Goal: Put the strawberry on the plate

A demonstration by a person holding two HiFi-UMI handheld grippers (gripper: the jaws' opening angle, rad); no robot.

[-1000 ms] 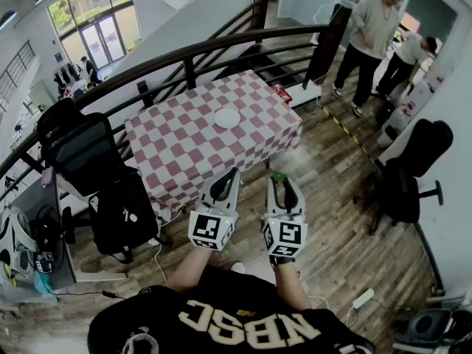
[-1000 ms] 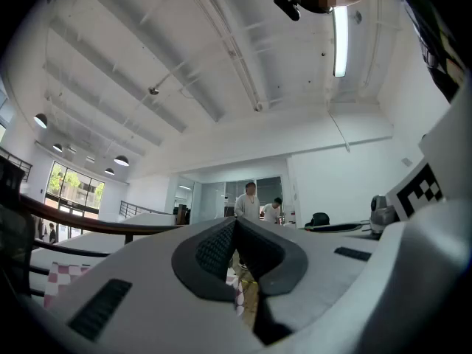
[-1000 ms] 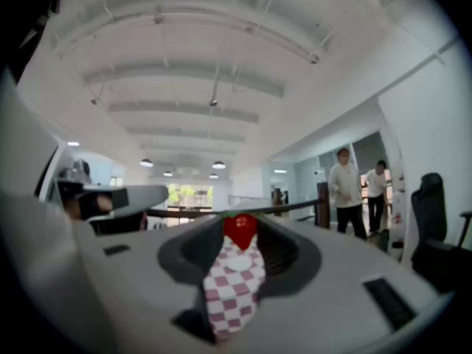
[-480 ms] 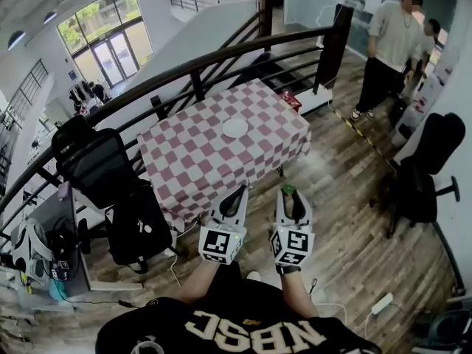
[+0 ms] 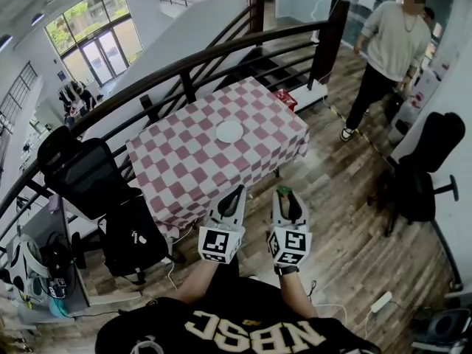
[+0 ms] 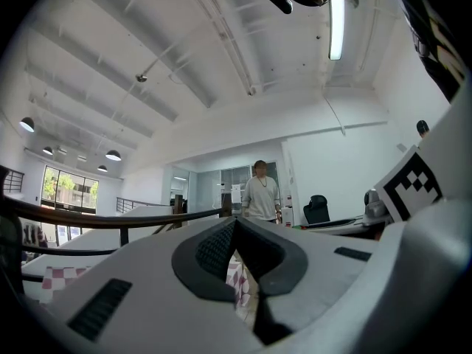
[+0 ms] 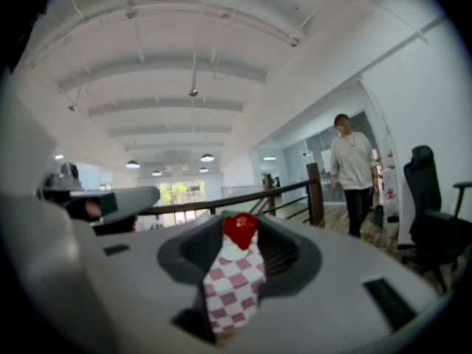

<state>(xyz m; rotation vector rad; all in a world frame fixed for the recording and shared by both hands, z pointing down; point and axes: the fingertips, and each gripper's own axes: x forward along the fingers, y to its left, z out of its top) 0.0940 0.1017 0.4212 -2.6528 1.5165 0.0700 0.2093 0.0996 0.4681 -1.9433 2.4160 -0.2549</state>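
A small red strawberry [image 7: 240,228] with a green top [image 5: 283,190] sits between the tips of my right gripper [image 5: 284,193], which is shut on it. Past it, in the right gripper view, the gap between the jaws shows the checked cloth. The white plate [image 5: 229,131] lies near the middle of the red-and-white checked table [image 5: 184,168], well ahead of both grippers. My left gripper [image 5: 237,191] is held beside the right one, over the table's near edge. Its tips [image 6: 234,226] meet with nothing between them.
A dark curved railing [image 5: 184,61] runs behind the table. A black office chair [image 5: 77,164] and a black bag [image 5: 133,234] stand left of it, another black chair [image 5: 424,175] at the right. A person [image 5: 387,50] stands on the wooden floor at the back right.
Both grippers keep their stance and the strawberry stays held. The table and plate sit slightly nearer in view. The person at the back right has stepped closer.
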